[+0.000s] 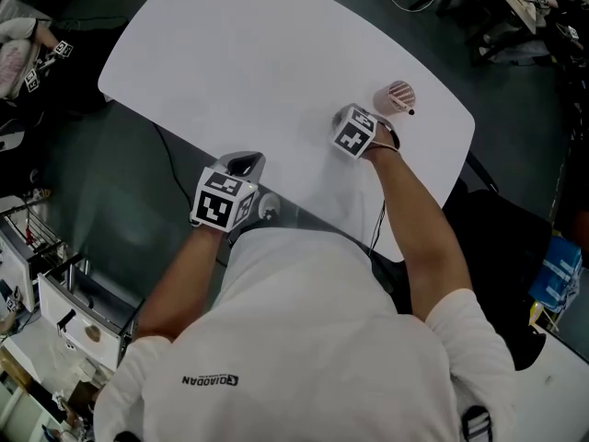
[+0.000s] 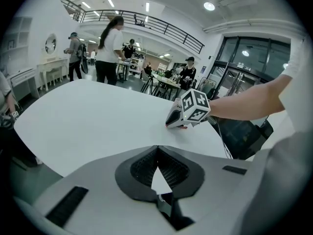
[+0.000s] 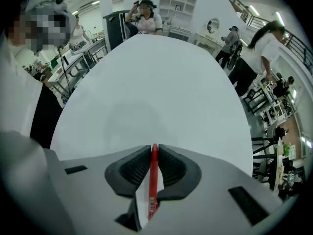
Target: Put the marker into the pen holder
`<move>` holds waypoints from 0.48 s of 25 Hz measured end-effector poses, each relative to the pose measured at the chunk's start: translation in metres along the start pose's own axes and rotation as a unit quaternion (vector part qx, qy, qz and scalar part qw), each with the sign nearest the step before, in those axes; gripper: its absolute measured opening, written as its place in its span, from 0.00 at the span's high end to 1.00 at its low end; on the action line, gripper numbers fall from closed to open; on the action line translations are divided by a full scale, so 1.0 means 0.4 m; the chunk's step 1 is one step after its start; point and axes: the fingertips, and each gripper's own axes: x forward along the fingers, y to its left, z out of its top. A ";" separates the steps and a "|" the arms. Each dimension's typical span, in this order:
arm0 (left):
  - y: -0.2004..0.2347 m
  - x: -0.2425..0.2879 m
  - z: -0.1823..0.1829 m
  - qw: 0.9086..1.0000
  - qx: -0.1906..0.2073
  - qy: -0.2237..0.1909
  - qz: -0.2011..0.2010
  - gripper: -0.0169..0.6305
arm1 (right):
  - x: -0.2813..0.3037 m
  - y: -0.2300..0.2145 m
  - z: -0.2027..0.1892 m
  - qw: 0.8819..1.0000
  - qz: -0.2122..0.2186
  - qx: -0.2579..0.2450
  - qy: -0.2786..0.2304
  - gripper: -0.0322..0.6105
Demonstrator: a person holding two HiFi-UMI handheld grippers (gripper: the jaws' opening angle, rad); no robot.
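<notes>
A red marker [image 3: 153,180] sits upright between the pads of my right gripper [image 3: 154,148], which is shut on it. In the head view that gripper [image 1: 350,122] hovers low over the right end of the white table [image 1: 248,72]. The pink mesh pen holder [image 1: 398,98] stands just to its right, outside the right gripper view. From the left gripper view, the right gripper [image 2: 172,121] shows a bit of red marker [image 2: 184,127] at the tabletop. My left gripper [image 1: 241,166] rests at the table's near edge, its jaws [image 2: 157,148] shut with nothing between them.
The table's rounded right edge [image 1: 465,132] lies close behind the pen holder. A black cable [image 1: 175,159] hangs below the near edge. Several people [image 2: 108,50] stand by desks beyond the table's far end. Shelving and clutter [image 1: 55,311] sit at the lower left.
</notes>
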 end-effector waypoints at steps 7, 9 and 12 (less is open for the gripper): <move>-0.016 0.003 0.022 1.000 0.011 -0.008 -0.011 0.93 | -0.125 0.002 0.016 0.995 -0.033 0.064 -0.075 0.85; -0.021 0.002 0.029 1.000 0.018 -0.012 -0.018 0.93 | -0.170 0.003 0.027 0.990 -0.046 0.085 -0.101 0.85; -0.035 0.003 0.040 0.999 0.026 -0.016 -0.028 0.93 | -0.242 0.004 0.037 0.980 -0.063 0.123 -0.147 0.85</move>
